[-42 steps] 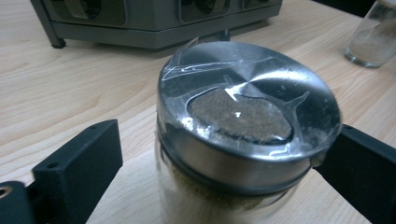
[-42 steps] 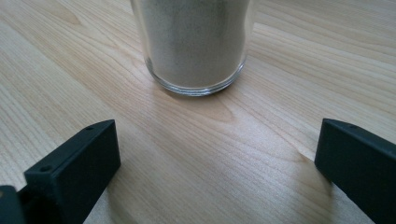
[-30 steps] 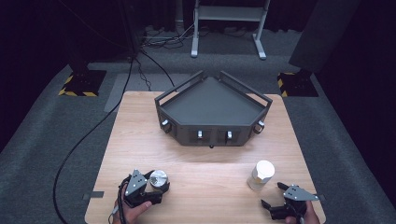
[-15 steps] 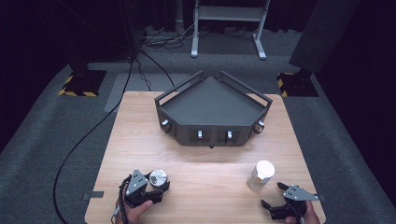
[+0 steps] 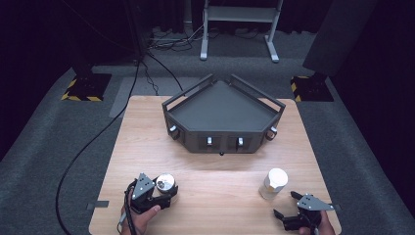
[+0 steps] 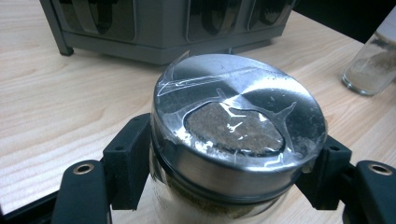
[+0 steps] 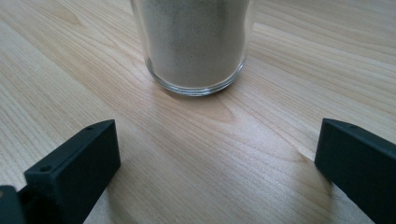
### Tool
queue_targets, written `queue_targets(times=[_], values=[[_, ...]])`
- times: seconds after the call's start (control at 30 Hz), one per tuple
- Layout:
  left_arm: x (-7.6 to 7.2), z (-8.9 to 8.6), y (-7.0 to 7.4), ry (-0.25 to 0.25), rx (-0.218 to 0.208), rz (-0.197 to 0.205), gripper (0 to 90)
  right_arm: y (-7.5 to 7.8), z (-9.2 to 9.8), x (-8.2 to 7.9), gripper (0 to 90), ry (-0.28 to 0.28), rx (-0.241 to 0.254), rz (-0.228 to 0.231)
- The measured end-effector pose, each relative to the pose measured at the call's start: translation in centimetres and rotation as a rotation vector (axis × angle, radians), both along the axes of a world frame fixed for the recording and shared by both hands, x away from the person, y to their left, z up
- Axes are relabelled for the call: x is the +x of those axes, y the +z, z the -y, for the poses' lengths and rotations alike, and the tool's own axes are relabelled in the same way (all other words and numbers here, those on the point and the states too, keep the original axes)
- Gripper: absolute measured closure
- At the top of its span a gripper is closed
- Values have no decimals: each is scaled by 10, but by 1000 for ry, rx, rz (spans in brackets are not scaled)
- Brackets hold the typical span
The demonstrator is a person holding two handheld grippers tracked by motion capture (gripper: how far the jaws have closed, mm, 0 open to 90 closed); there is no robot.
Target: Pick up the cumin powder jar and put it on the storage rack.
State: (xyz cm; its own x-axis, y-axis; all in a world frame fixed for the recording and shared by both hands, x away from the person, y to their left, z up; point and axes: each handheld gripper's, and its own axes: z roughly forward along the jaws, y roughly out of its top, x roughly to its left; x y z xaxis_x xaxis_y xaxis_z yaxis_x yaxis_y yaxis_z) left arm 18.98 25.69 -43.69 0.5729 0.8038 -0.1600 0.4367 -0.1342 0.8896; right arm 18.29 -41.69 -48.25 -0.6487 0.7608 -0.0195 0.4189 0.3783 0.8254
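Note:
A glass spice jar (image 5: 165,183) with a brushed metal lid (image 6: 238,121) stands at the near left of the wooden table. My left gripper (image 5: 164,192) is shut on it, one black pad on each side just under the lid (image 6: 229,168). A second glass jar (image 5: 274,183) with a white lid, holding pale powder, stands at the near right (image 7: 194,42). My right gripper (image 5: 285,204) rests just in front of it with its jaws wide open (image 7: 215,158) and nothing between them; the jar is a short way beyond the fingertips.
A dark grey five-sided tray (image 5: 222,142) with raised rails and small knobs sits at the middle back of the table (image 5: 220,171), also seen behind the held jar (image 6: 163,28). Bare wood lies between the two jars. Cables and stands occupy the floor beyond.

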Motion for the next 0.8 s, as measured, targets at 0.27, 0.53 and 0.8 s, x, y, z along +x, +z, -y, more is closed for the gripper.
queue_targets(times=[0.27,0.53,0.8], values=[[21,8,26,-44,7,8,301,0,0,0,0,-1,0,0],[46,17,46,-79,13,18,301,0,0,0,0,-1,0,0],[68,23,65,-100,15,30,302,0,0,0,0,-1,0,0]])
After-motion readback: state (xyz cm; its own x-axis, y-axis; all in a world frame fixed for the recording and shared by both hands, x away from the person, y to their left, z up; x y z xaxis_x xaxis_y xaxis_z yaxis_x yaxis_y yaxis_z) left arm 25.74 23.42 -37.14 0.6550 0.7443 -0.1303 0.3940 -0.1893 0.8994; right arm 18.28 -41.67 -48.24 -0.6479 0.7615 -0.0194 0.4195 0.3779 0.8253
